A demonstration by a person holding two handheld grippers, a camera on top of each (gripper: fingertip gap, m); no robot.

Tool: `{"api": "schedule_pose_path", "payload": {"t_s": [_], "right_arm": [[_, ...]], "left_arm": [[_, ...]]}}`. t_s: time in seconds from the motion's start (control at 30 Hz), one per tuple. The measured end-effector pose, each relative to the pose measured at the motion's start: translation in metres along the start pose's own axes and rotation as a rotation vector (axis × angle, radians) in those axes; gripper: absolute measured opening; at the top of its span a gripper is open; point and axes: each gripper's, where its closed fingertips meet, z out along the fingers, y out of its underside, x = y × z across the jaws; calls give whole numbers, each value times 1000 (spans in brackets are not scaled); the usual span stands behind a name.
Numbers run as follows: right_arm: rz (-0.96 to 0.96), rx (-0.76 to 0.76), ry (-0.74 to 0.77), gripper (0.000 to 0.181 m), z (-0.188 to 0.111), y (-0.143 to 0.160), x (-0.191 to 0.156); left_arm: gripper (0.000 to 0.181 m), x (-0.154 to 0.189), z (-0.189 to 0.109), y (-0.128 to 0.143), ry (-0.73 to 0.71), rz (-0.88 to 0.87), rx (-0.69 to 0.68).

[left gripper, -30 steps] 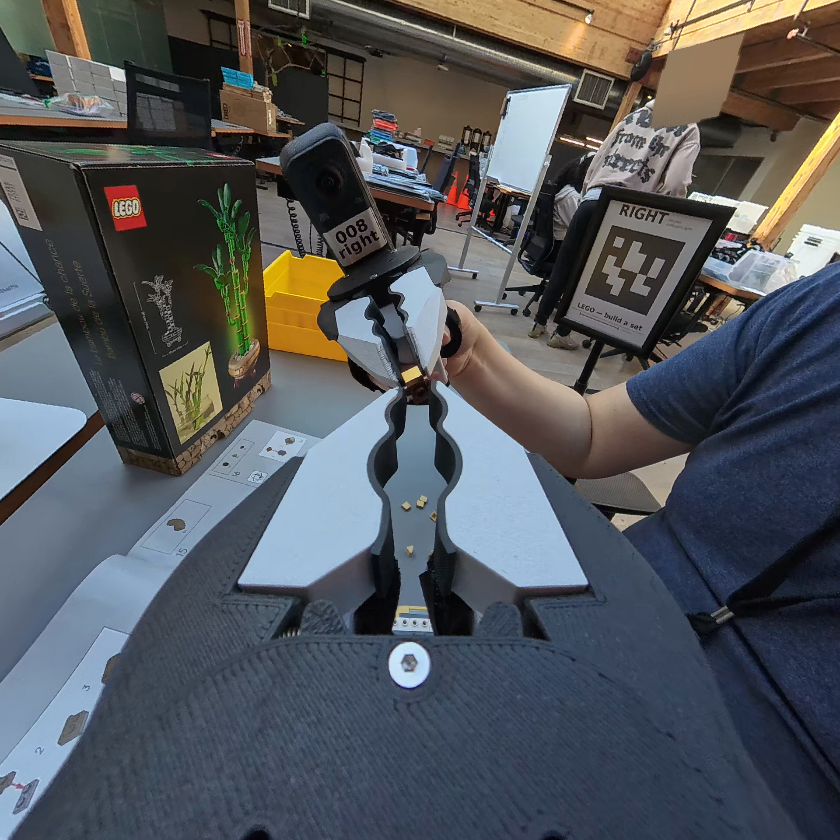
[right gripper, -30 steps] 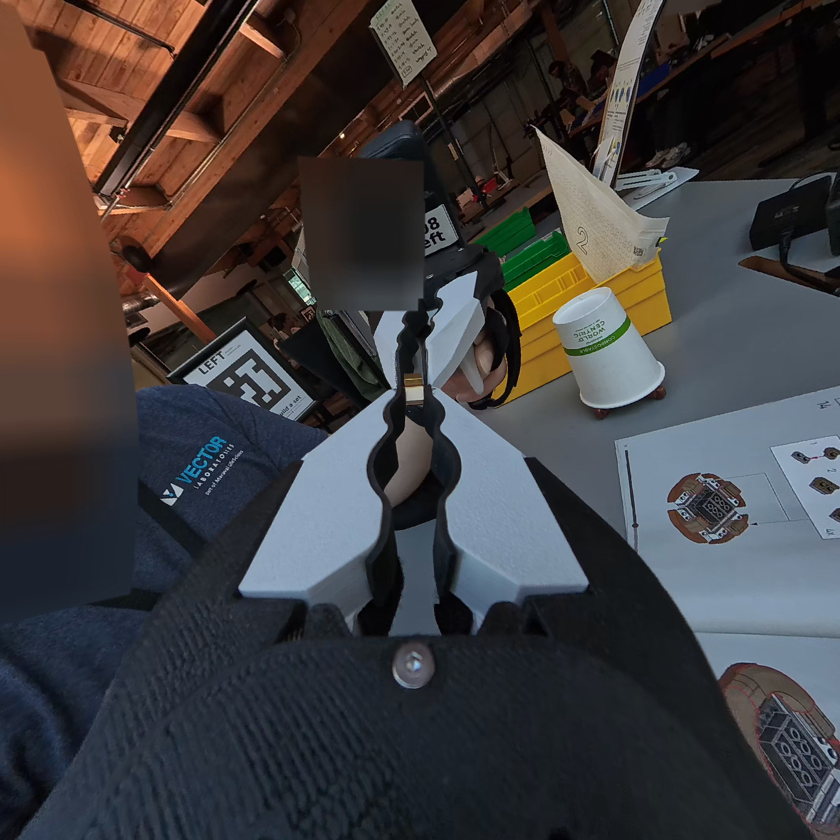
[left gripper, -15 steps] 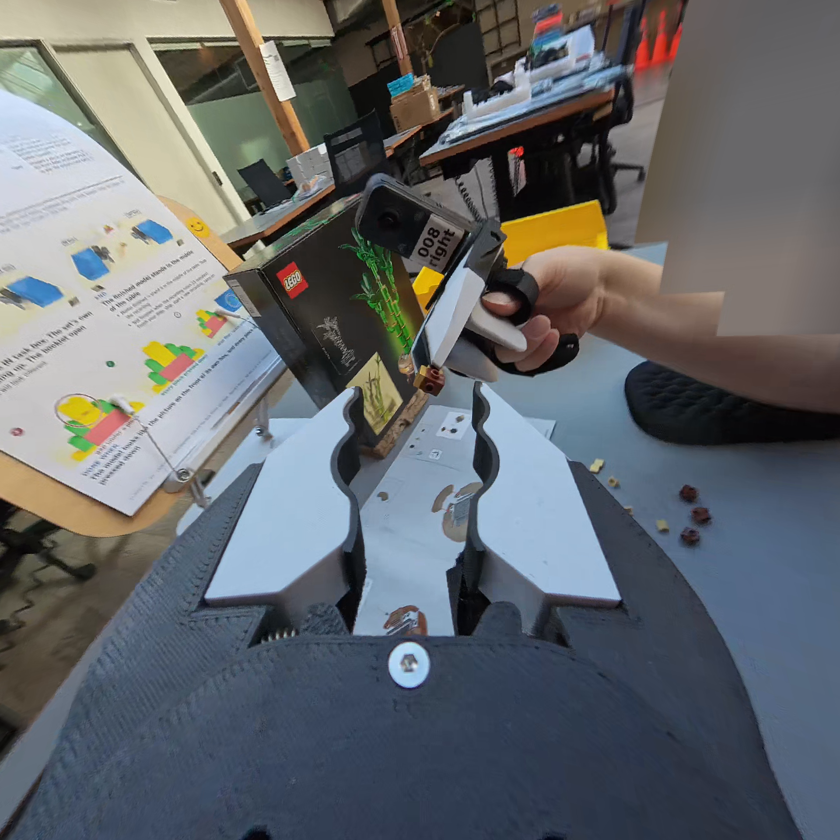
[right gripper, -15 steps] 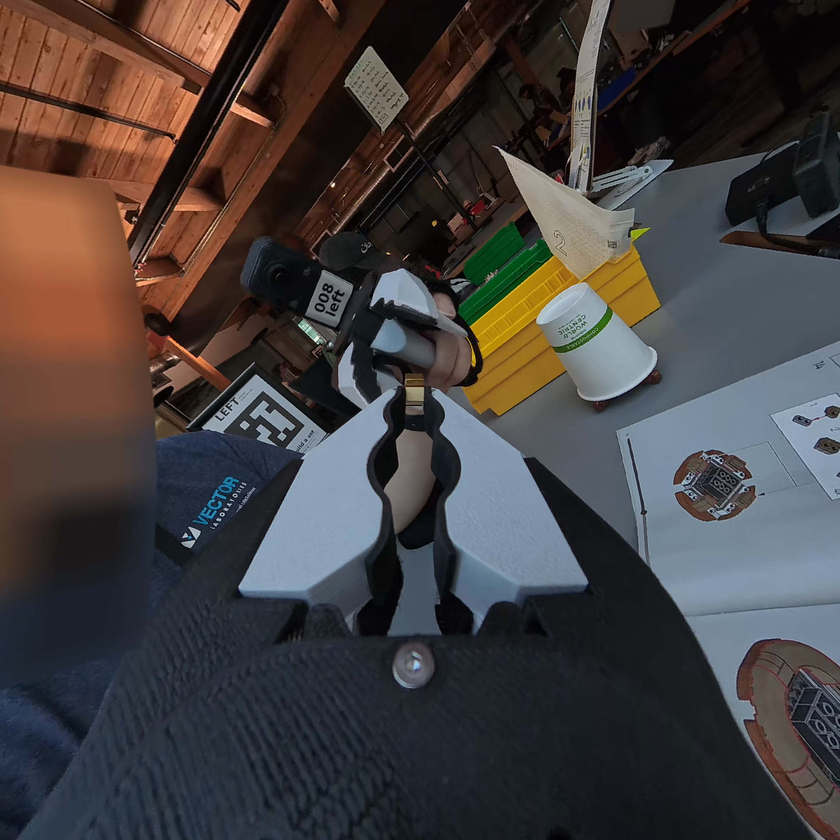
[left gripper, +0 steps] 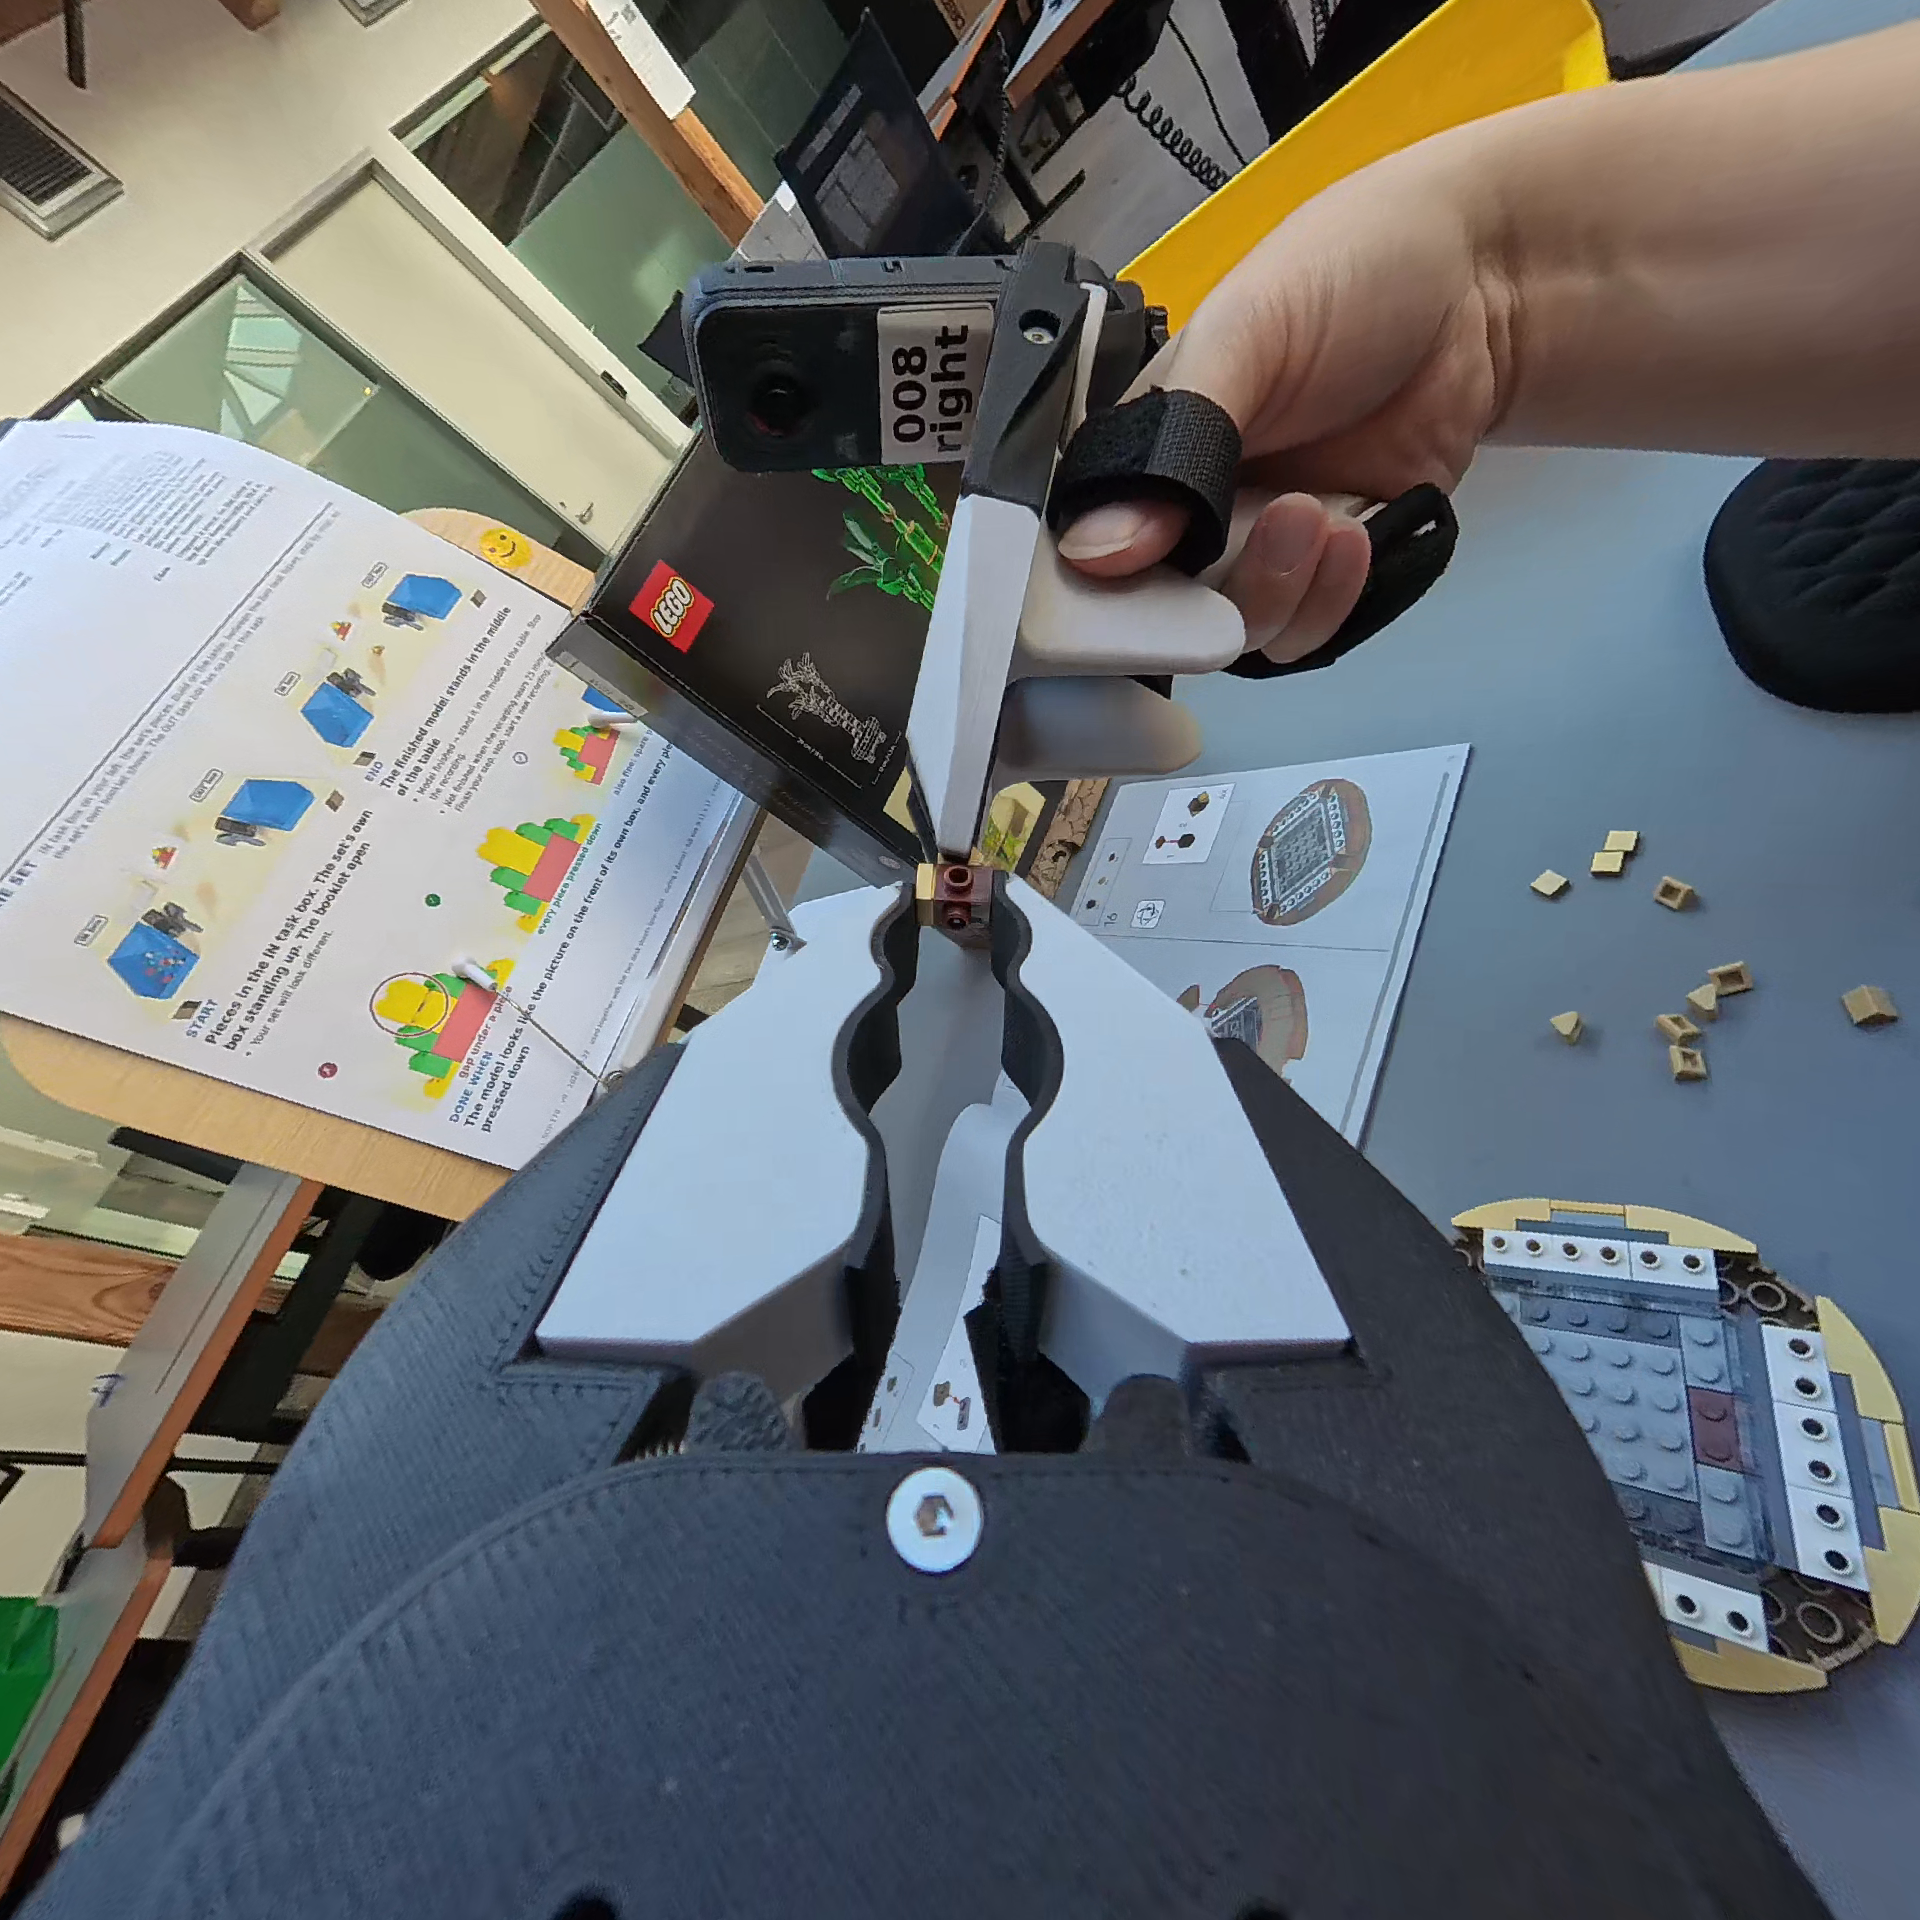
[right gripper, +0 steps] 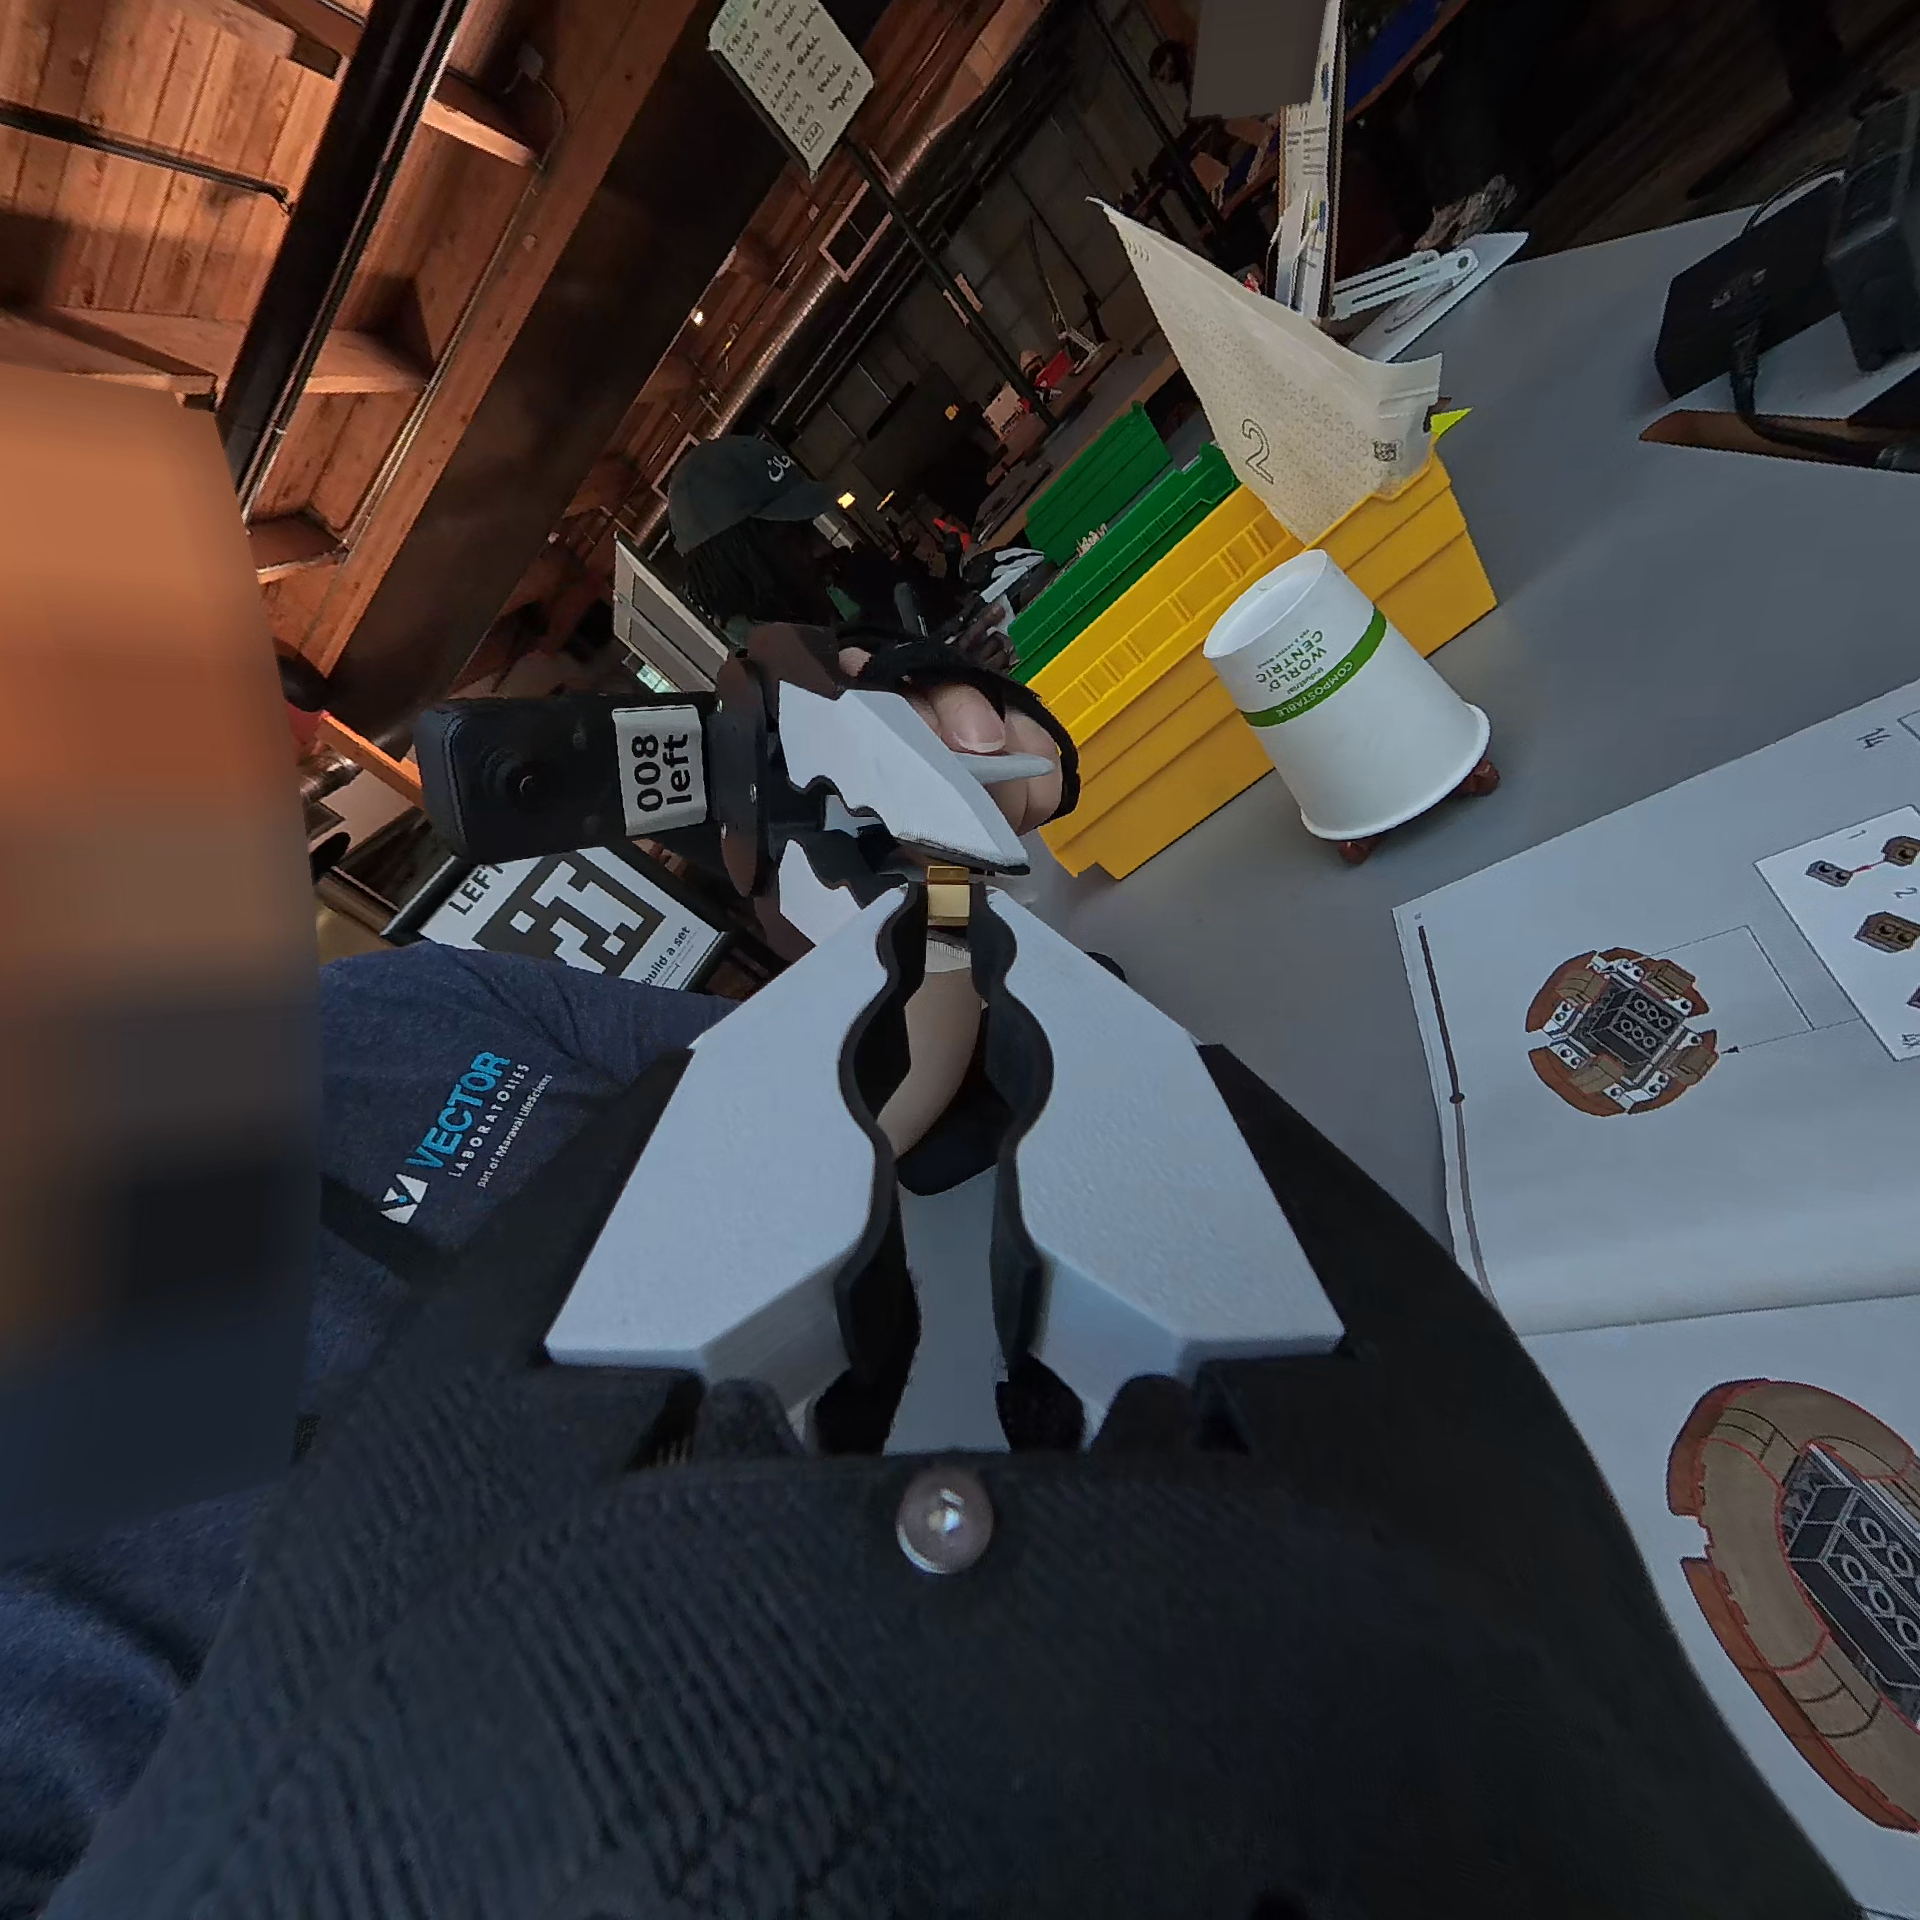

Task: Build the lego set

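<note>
My left gripper (left gripper: 958, 914) is closed around a small brown brick with a tan tile (left gripper: 956, 896), held in the air above the table. My right gripper (left gripper: 951, 847) comes down from above, held in a hand, and its tips meet the same piece. In the right wrist view my right gripper (right gripper: 948, 920) is shut on the tan part of the piece (right gripper: 948, 894), and the left gripper's fingertips (right gripper: 977, 852) touch it from above. A partly built round base (left gripper: 1683, 1455) with grey plates and a tan rim lies on the table at the right.
Several loose tan pieces (left gripper: 1683, 997) lie on the grey table. The open instruction booklet (left gripper: 1278, 883) and the black set box (left gripper: 769, 665) are behind the grippers. A task sheet on a board (left gripper: 260, 790) stands at left. Yellow bins (right gripper: 1195, 665) and an upturned paper cup (right gripper: 1340, 707) stand beyond. Less than 4 cm separates the two grippers' tips. Left tips and right tips are each some 20 cm from the partly built round base (left gripper: 1683, 1455).
Half a second ago my left gripper was open and apart from the piece. It has come back to the right gripper's tips and closed on the piece. The right gripper stayed shut.
</note>
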Motion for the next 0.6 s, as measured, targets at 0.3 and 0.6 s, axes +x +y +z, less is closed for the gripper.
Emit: {"api": "schedule_pose_path", "payload": {"t_s": [0.3, 0.6], "right_arm": [[-110, 51, -32, 21, -11, -13, -21], [-175, 31, -86, 12, 0, -11, -42]], "left_arm": [[11, -11, -13, -20, -88, 65, 85], [11, -10, -21, -36, -104, 100, 145]]}}
